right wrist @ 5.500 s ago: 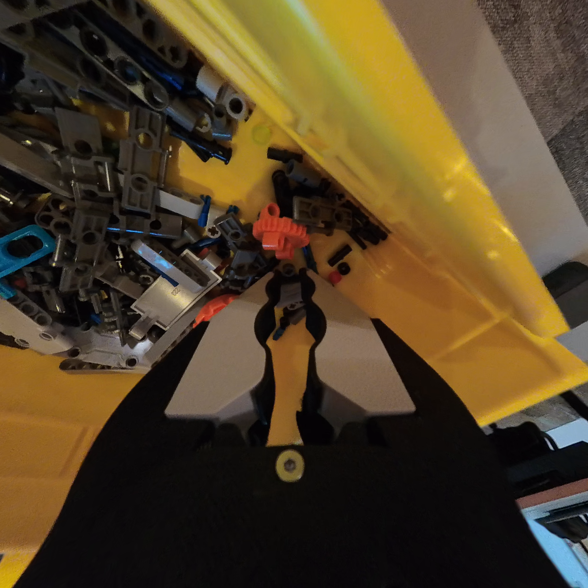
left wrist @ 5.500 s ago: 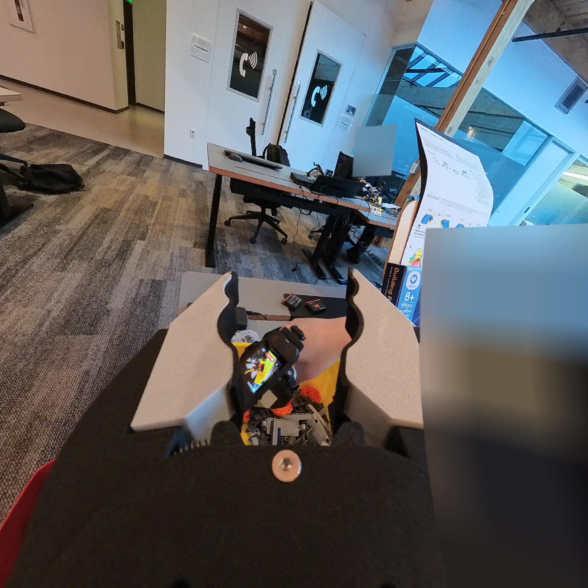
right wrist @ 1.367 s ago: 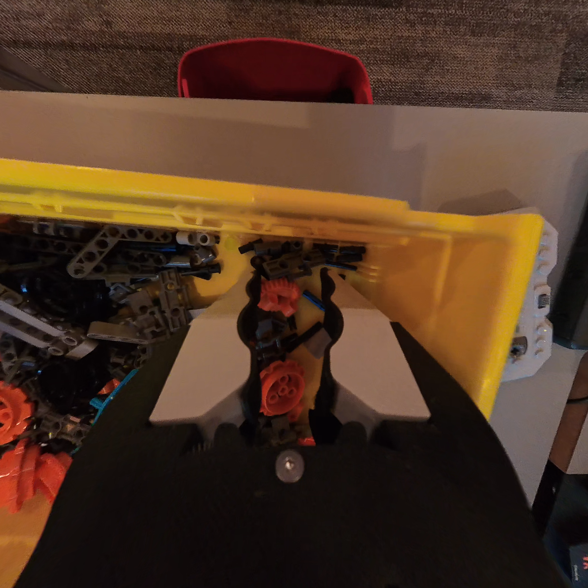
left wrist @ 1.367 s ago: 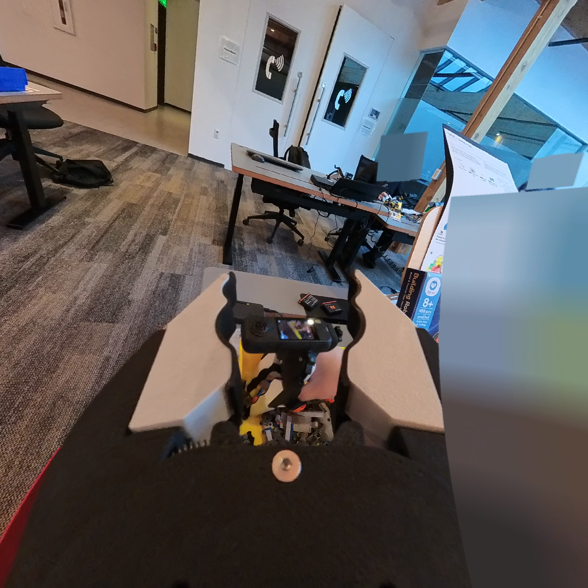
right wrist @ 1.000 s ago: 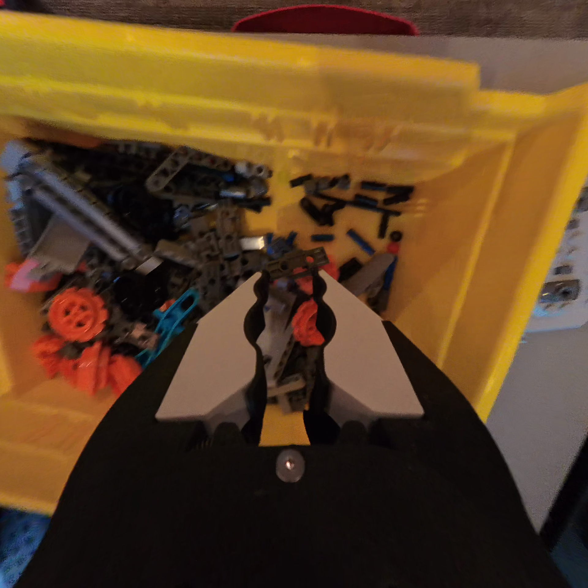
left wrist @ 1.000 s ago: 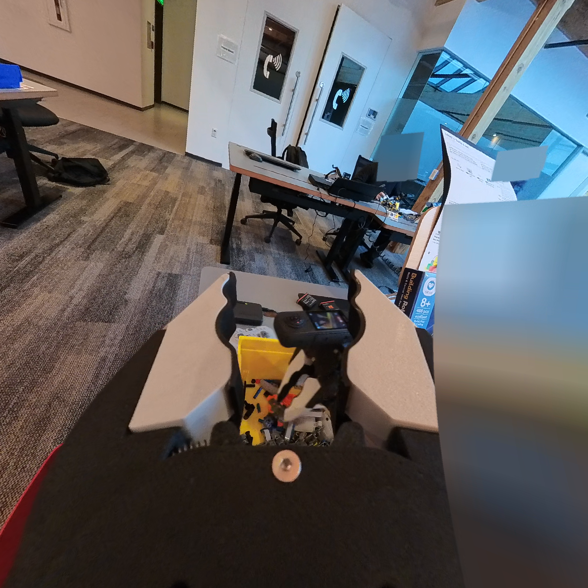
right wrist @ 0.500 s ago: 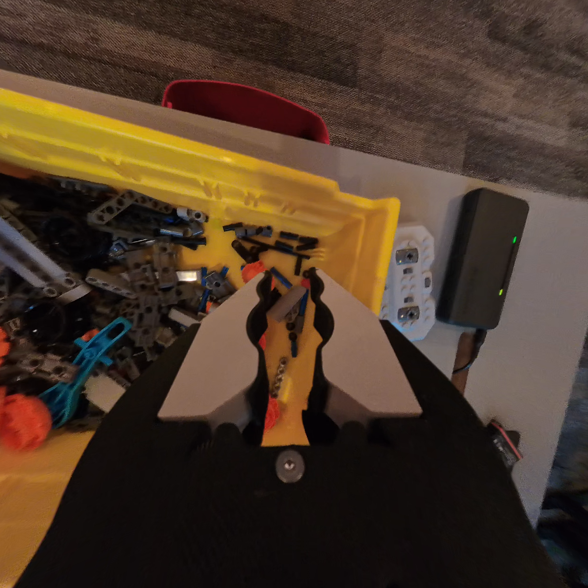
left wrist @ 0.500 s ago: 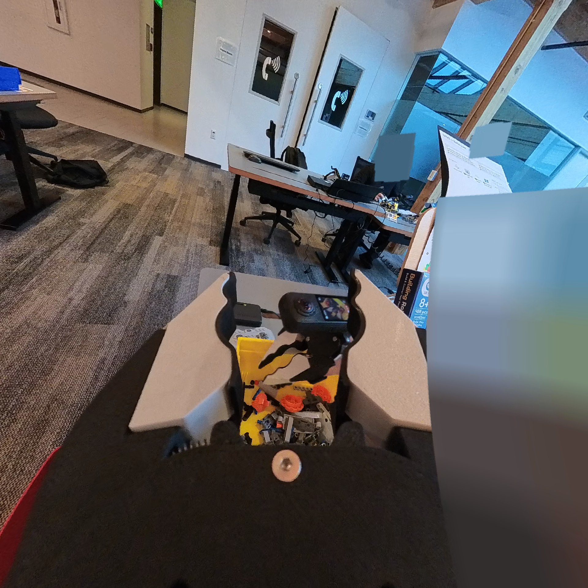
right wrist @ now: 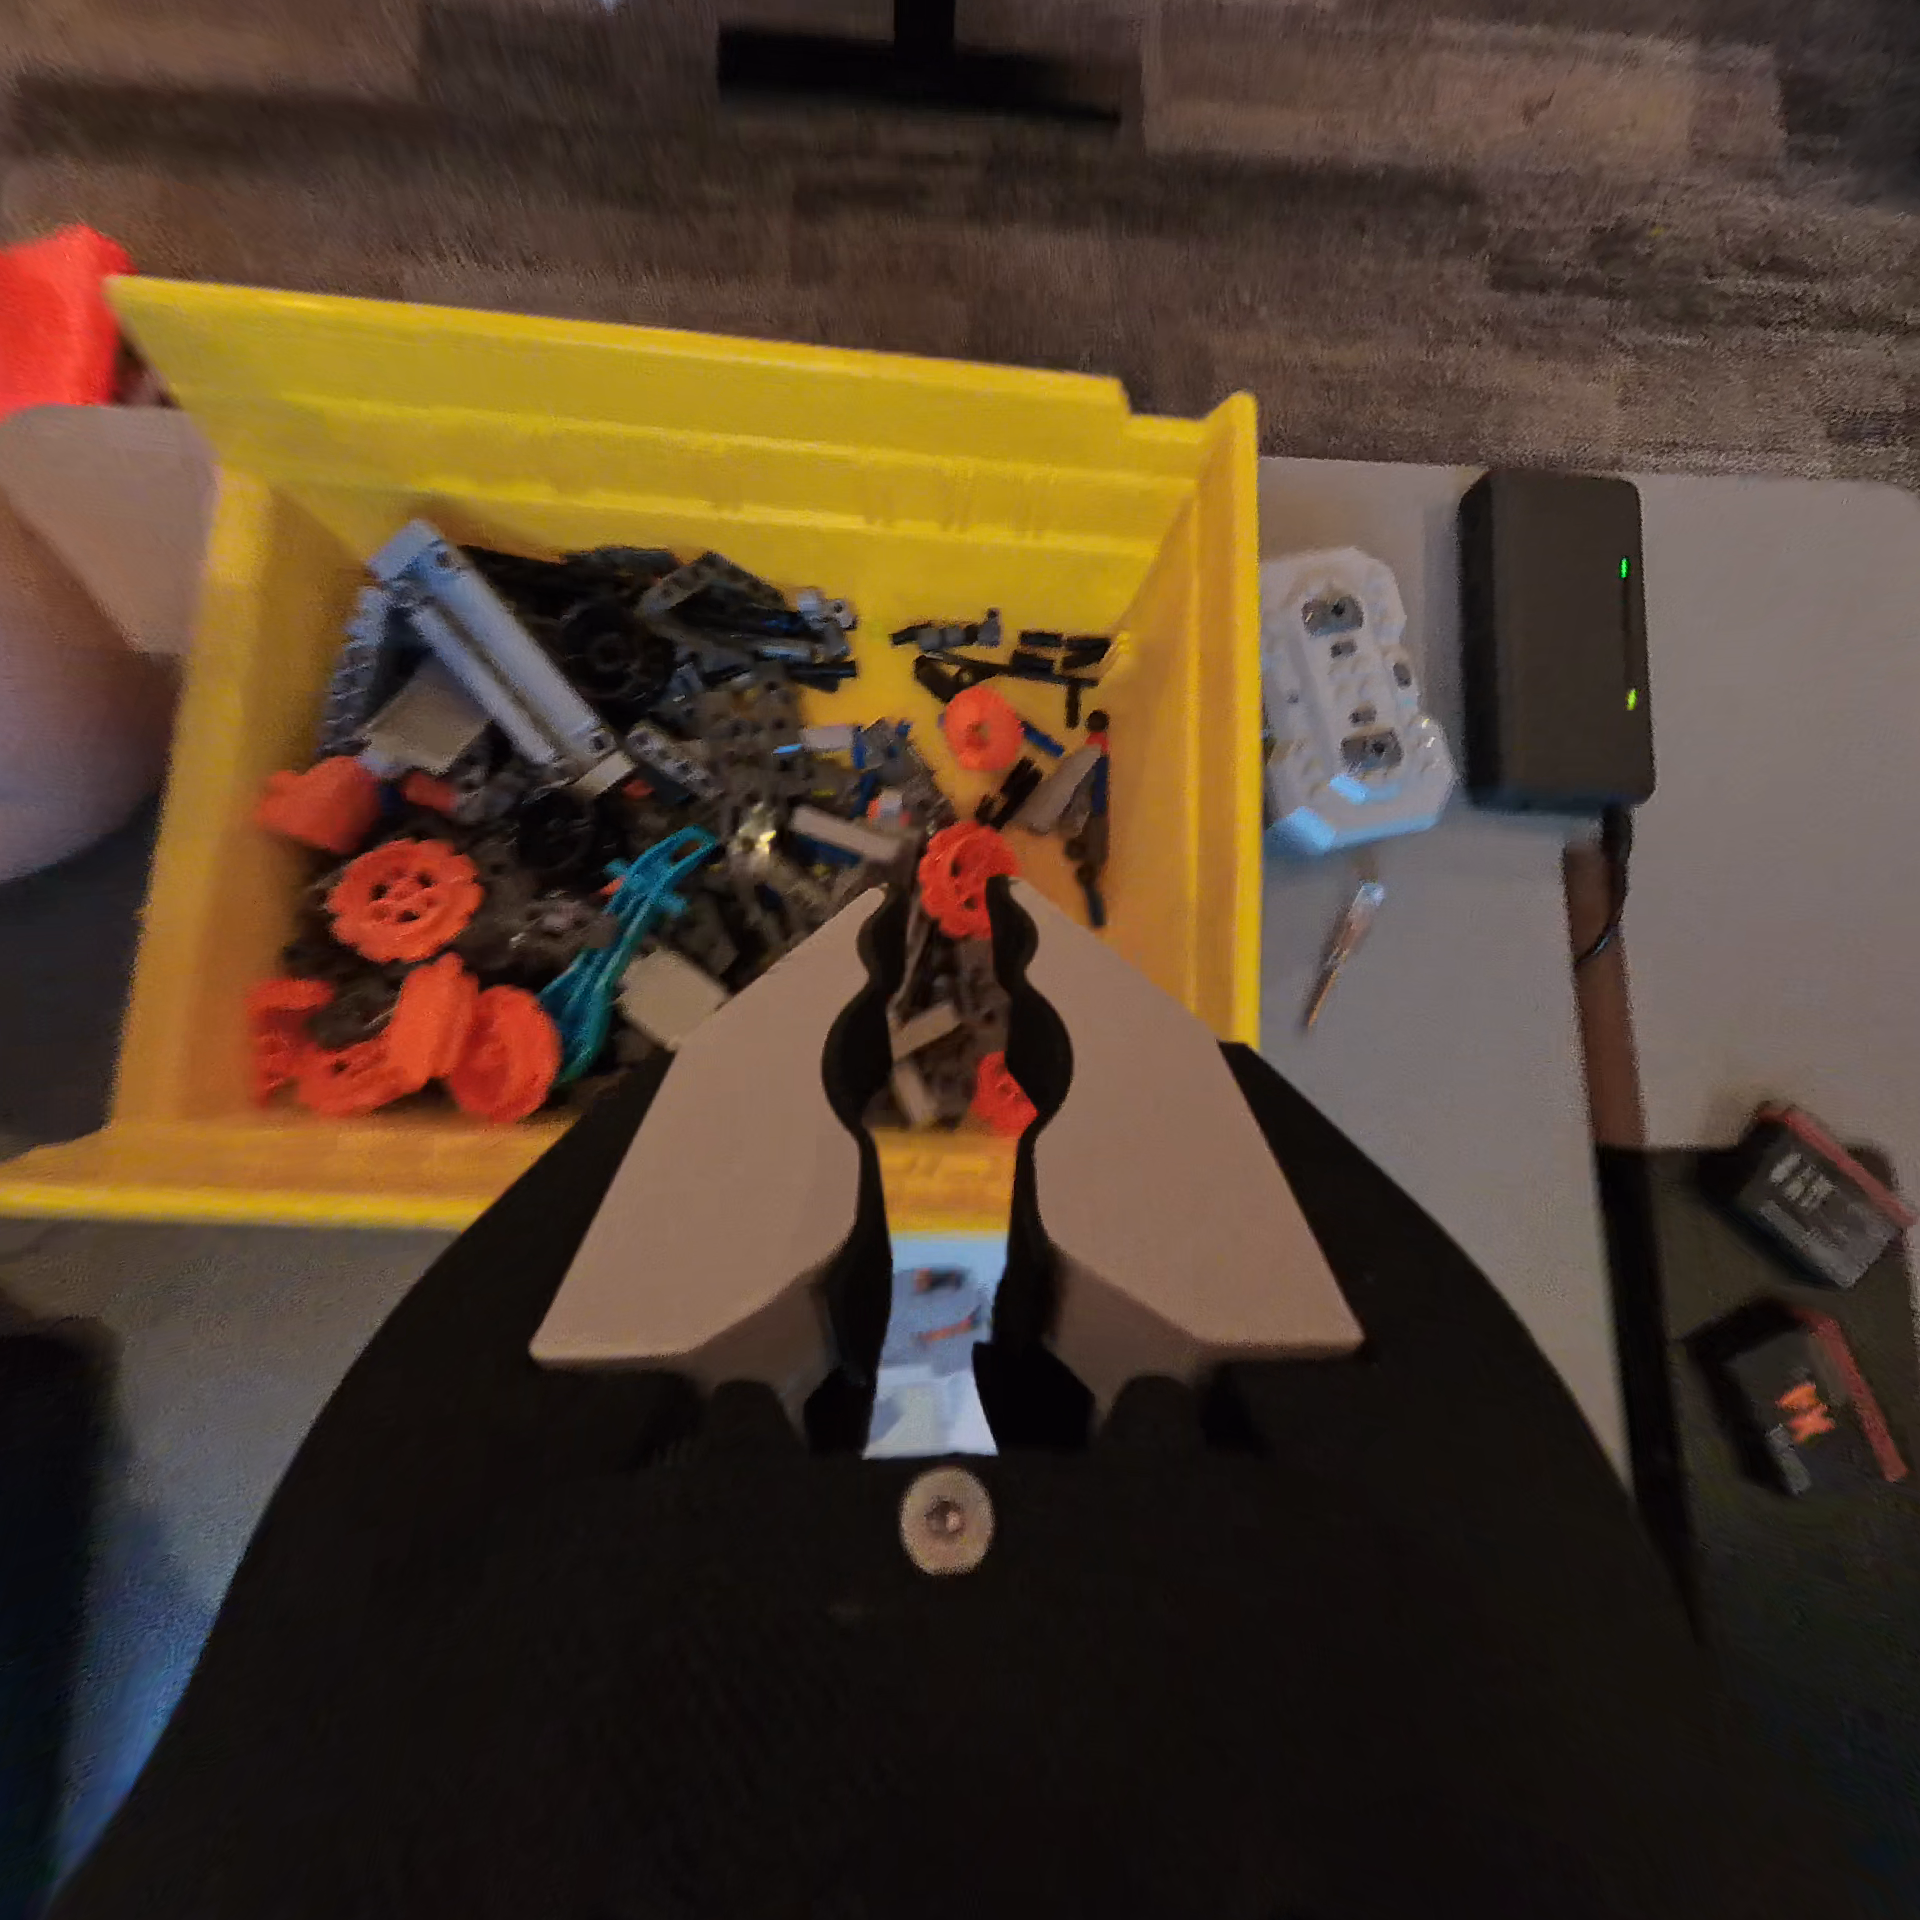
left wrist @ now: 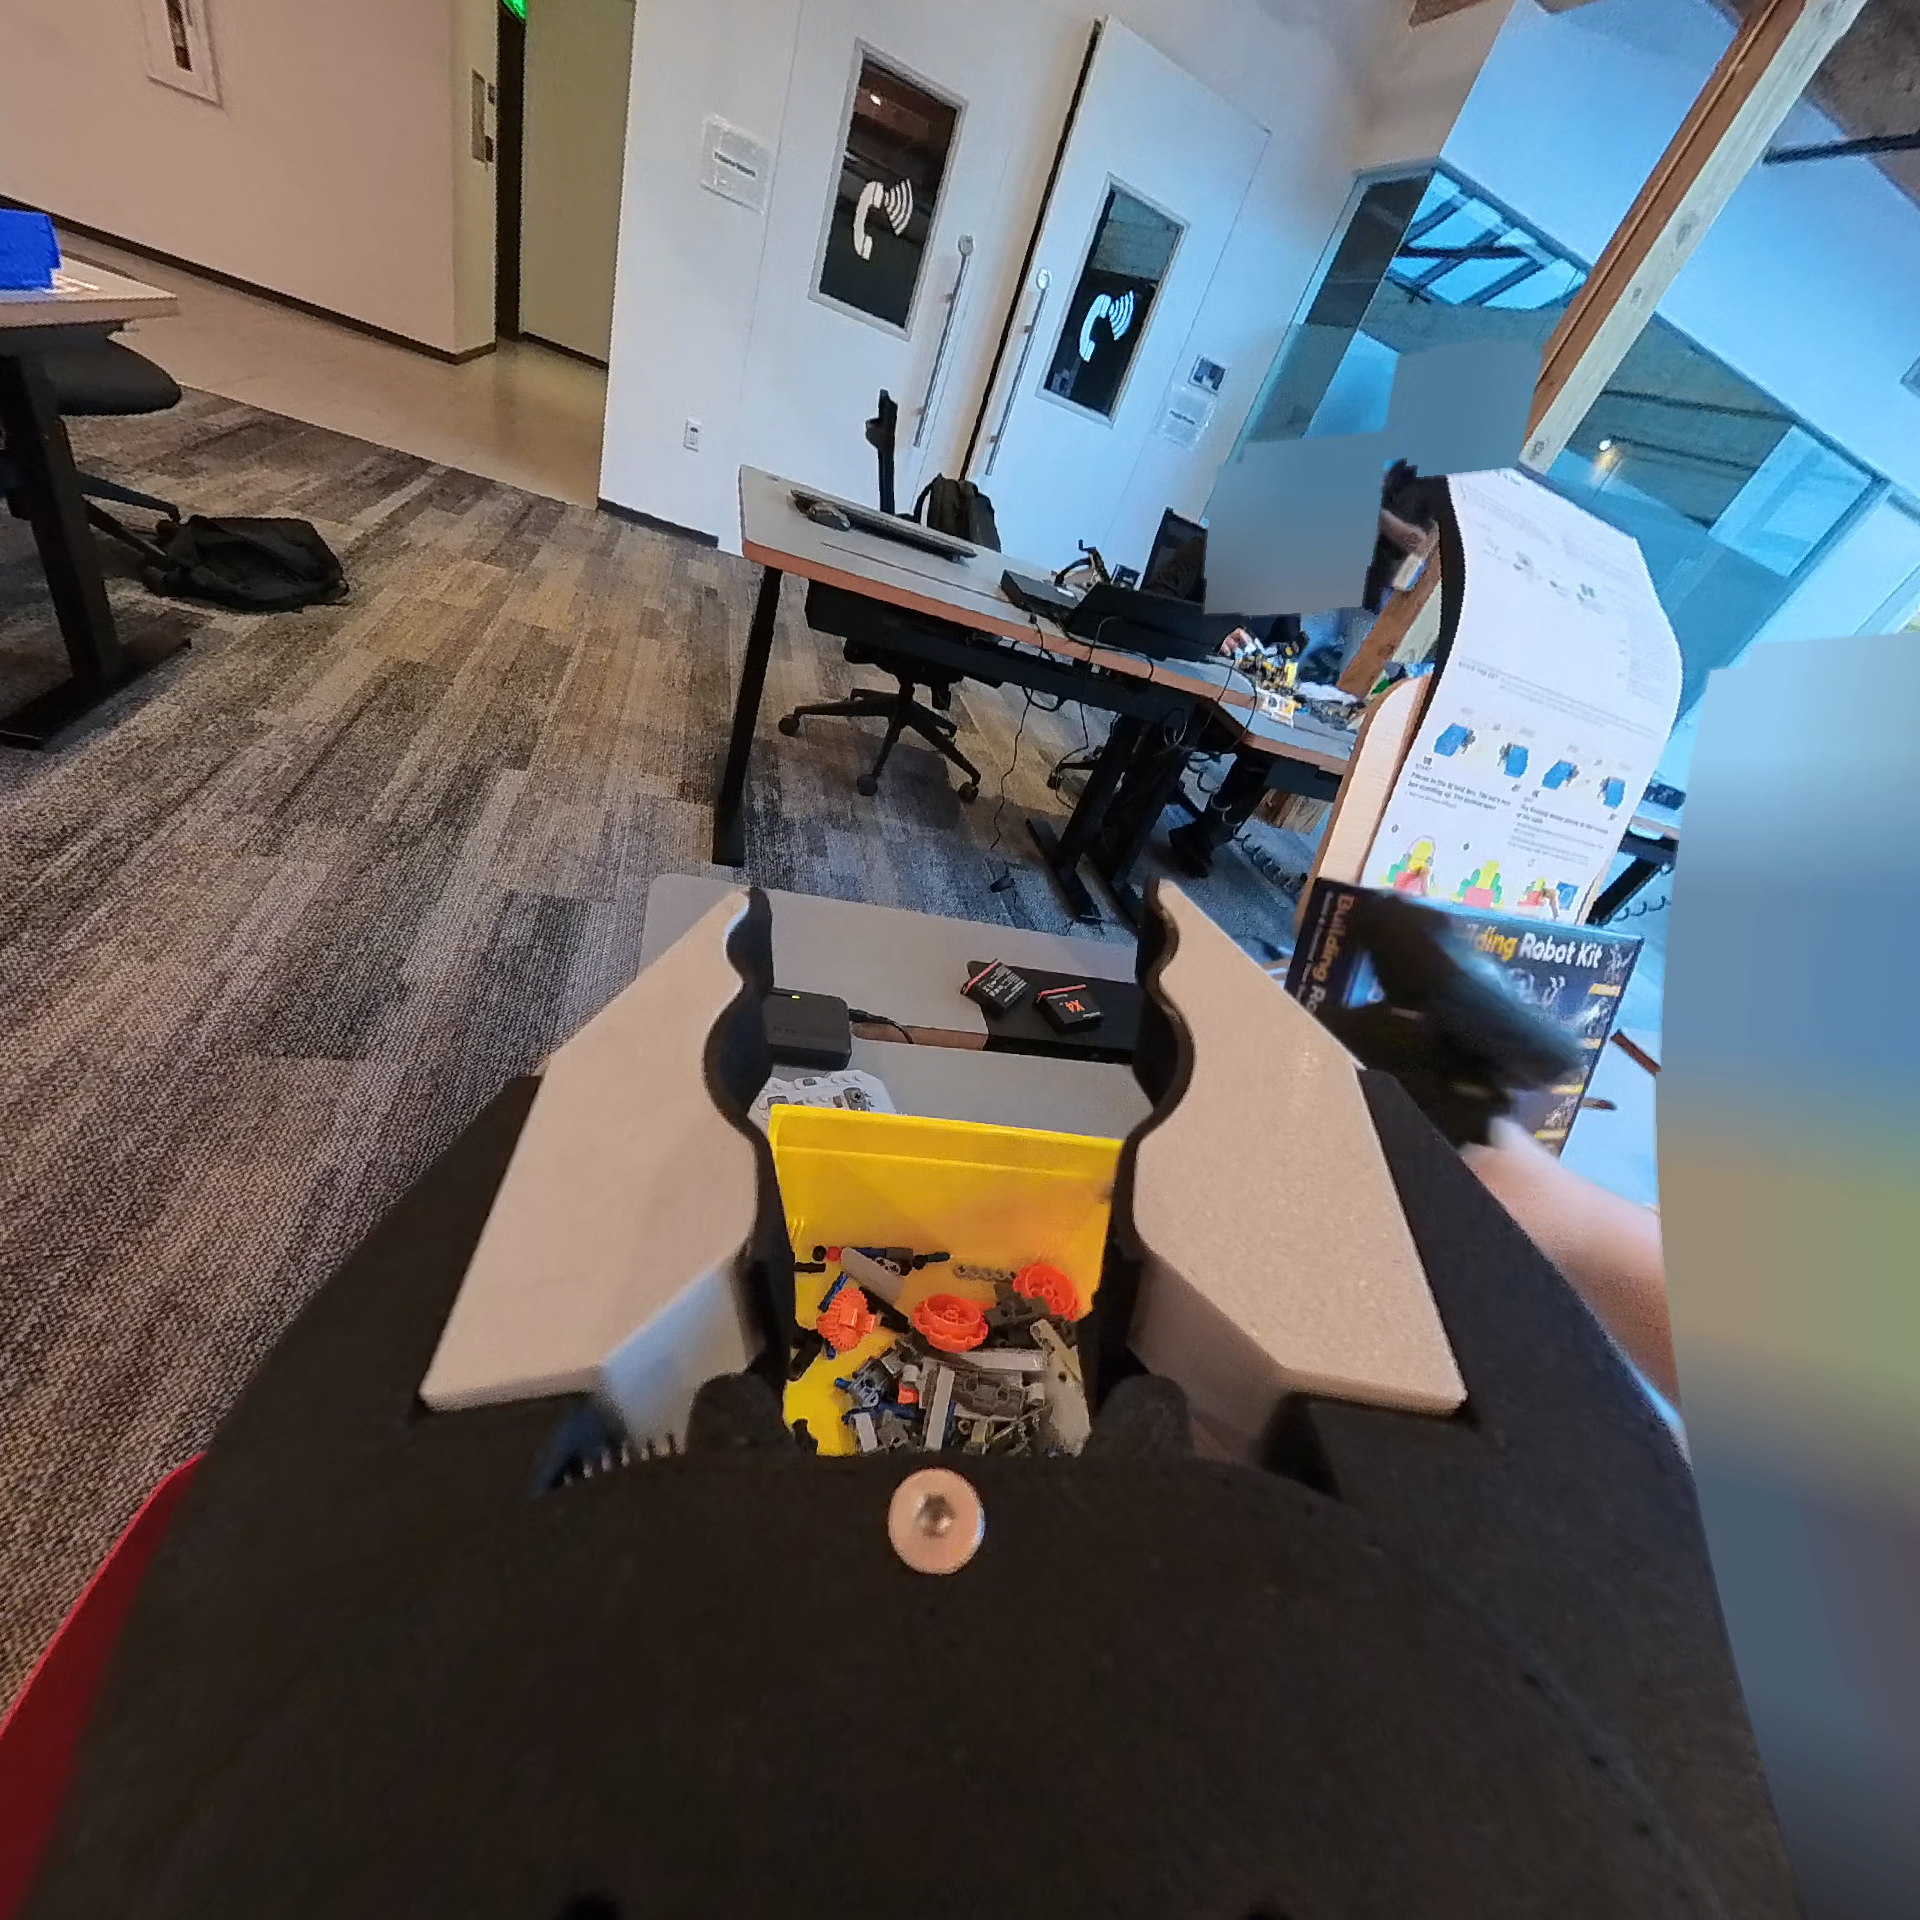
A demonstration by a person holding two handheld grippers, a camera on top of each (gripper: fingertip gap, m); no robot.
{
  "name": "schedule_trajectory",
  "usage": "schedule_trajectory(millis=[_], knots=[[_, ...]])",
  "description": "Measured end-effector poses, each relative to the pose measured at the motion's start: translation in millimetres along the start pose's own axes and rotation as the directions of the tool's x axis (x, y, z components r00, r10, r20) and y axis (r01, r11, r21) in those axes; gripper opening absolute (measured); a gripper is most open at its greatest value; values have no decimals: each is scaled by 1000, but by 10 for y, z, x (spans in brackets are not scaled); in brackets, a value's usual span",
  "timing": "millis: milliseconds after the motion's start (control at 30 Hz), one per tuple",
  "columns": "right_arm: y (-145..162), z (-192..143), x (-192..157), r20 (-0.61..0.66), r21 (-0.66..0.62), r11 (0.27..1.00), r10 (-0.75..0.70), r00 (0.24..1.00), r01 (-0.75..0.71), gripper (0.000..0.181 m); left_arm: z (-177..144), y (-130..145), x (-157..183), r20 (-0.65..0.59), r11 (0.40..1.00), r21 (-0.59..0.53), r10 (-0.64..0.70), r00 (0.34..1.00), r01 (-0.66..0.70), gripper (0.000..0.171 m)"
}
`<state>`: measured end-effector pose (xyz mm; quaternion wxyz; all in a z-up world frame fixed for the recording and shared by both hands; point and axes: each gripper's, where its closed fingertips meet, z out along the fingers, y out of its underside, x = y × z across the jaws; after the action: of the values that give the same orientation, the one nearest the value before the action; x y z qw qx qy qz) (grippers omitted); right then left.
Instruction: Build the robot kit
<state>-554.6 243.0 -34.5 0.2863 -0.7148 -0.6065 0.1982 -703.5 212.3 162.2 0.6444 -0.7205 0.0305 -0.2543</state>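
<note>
Left wrist view: left gripper held above the yellow plastic bin of mixed grey, black and orange building parts; jaws wide apart, empty. Bin sits on a grey table.

Right wrist view, blurred: right gripper above the bin's right part, jaws narrowly apart, holding nothing; orange toothed wheel lies at the fingertips. White studded block and black box with green lights beside the bin.

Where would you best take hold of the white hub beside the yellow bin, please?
Probably by its two short ends, coming straight down from above. The white hub lies flat on the table, with the bin close along one long side and the black box near the other, so those flanks leave little room; the ends look free.
</note>
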Motion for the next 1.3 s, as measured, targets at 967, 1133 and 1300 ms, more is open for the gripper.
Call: schedule_trajectory(millis=[967,1133,1300], knots=[[2803,-2501,178,-766,245,924,369,525,-293,3,364,662,236,-33,926,-346,149,988,-151,60],[2939,-2426,210,-774,196,927,347,529,-320,3,413,741,248,-25,907,-384,177,984,-173,62],[3027,-2391,221,-798,136,933,302,521,-333,3,397,779,227,-19,897,-404,185,983,-177,62]])
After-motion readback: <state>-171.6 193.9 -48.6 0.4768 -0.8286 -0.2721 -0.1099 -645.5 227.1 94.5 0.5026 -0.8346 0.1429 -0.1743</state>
